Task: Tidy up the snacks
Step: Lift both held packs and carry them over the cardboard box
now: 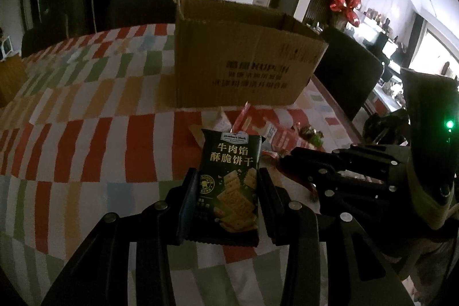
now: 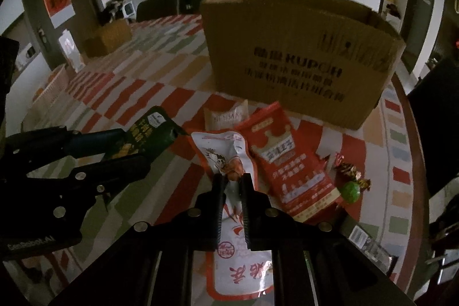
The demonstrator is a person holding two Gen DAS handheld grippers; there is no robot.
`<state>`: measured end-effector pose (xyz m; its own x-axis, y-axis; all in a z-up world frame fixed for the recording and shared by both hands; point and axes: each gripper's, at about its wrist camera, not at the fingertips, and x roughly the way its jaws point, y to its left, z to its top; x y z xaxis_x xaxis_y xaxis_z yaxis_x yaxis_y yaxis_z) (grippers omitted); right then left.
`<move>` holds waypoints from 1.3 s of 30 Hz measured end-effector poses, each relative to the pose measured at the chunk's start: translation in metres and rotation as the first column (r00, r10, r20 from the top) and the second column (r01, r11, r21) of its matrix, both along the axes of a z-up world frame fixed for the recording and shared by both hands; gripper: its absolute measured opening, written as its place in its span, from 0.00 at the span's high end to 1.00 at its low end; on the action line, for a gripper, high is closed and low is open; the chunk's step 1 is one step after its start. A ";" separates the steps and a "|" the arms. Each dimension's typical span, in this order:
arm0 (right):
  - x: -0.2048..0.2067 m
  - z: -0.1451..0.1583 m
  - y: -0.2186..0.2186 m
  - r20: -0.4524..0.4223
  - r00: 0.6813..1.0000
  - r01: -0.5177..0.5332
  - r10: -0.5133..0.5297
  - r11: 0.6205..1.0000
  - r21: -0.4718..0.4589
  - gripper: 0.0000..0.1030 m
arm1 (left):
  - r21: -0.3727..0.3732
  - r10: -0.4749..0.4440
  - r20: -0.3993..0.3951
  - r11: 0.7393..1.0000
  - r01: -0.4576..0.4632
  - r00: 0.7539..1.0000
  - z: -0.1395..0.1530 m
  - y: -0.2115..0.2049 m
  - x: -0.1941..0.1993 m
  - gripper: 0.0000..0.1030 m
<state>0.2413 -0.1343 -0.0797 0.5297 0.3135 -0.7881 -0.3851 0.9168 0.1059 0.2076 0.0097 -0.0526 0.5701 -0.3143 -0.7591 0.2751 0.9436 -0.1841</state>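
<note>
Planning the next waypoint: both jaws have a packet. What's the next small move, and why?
Probably carry both packets forward and up over the open cardboard box. The left gripper is clamped on the dark green cracker packet, the right gripper is shut on the white and red pouch, and the box stands just behind the remaining snacks on the tablecloth, its top open.

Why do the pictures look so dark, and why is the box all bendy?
Left wrist view: dim room, bright only at the far windows; the cracker packet in the left gripper stays readable. Right wrist view: equally dim, and the fisheye lens bows the cardboard box and tablecloth stripes; the white-and-red pouch in the right gripper is sharp, the edges black.
</note>
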 end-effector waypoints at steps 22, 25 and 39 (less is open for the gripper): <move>0.009 0.102 -0.021 0.222 0.973 0.045 -0.057 0.997 0.060 0.88 | 0.013 0.009 0.167 1.000 -0.011 0.986 0.088 -0.012 0.028 0.61; 0.016 0.115 -0.024 0.245 0.968 0.048 -0.061 0.997 0.061 0.88 | 0.001 0.011 0.178 1.000 -0.011 0.984 0.098 -0.013 0.040 0.61; 0.075 0.152 -0.030 0.286 0.956 0.063 -0.068 0.998 0.027 0.88 | -0.010 0.011 0.167 1.000 -0.010 0.986 0.123 -0.023 0.109 0.61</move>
<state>0.3166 -0.1640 0.0725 0.7520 0.2830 -0.5953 -0.3410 0.9399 0.0161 0.3167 -0.0131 0.0704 0.6918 -0.3136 -0.6504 0.2924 0.9453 -0.1448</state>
